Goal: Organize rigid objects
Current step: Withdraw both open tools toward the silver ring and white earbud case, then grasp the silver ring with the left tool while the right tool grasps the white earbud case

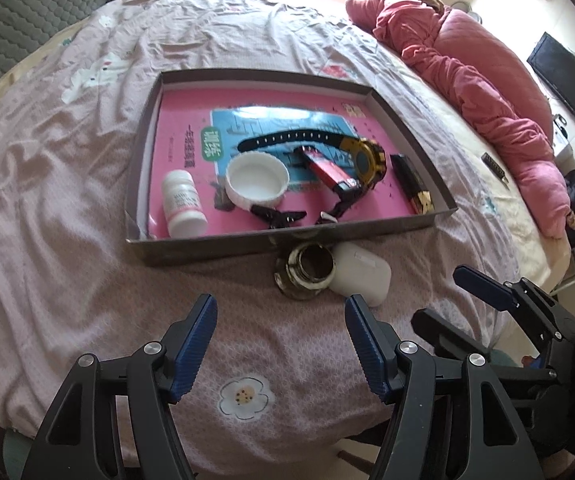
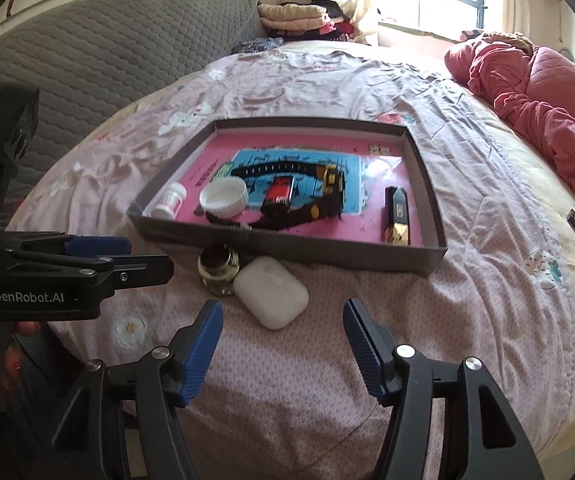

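With both tongs, left (image 1: 281, 312) and right (image 2: 283, 318), wide and empty, the white case (image 2: 271, 292) touching the small jar (image 2: 218, 270) at its ten o'clock could knock it rolling across the soft bed (image 2: 307, 360) if gripped carelessly.

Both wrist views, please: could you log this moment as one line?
left hand-held gripper: open, empty | right hand-held gripper: open, empty | jar, white case: outside tray

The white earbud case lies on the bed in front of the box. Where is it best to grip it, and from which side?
Probably across its narrow width, on the two long rounded sides, coming from above with the right gripper, whose jaws are open. The earbud case lies flat, and the small jar crowds its left end, so avoid closing there.
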{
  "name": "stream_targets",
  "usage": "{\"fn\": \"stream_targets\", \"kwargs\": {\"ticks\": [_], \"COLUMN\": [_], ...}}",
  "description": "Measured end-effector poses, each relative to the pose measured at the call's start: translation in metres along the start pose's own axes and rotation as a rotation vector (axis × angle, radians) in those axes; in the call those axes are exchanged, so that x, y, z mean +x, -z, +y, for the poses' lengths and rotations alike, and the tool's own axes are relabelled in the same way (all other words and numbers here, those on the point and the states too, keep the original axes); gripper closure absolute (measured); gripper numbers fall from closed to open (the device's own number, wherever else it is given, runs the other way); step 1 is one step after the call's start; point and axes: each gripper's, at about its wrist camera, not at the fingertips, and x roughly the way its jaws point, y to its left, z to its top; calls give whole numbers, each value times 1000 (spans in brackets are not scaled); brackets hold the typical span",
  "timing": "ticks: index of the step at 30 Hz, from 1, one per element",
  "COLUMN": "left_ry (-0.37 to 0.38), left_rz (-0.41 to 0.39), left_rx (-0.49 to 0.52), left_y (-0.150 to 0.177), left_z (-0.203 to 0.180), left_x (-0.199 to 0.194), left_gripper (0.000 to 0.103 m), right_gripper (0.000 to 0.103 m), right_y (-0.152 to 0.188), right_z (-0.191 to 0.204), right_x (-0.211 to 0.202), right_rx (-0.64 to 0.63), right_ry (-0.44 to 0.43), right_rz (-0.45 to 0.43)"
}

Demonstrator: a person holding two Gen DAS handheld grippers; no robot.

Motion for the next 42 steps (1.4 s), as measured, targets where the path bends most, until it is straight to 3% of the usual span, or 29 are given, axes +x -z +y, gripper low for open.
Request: {"fn": "stream_targets", "kwargs": {"ticks": [10, 24, 34, 35, 37, 42], "left_ry": [-5, -7, -1, 0, 5, -10], "left_rz": [49, 74, 92, 96, 100, 104], "left_rx": [24, 15, 33, 31, 24, 26], "left_y": [-5, -24, -28, -29, -29, -30], "left_z": [-10, -9, -8, -8, -8, -10], "left_x": [27, 57, 64, 65, 68, 73], "left_gripper": [35, 35, 35, 35, 35, 35], "right_gripper": [41, 38, 35, 36, 48, 48], "right_y": [4, -10, -13, -13, -11, -5], "right_z": [3, -4, 9, 9, 5, -1], "right_x": [39, 67, 90, 90, 88, 82], "right_rx": [-84, -110, -195, -192, -175, -142], "right_ry": [-25, -63, -69, -74, -100, -98], "right_rz": [63, 67, 79, 76, 66, 55]}}
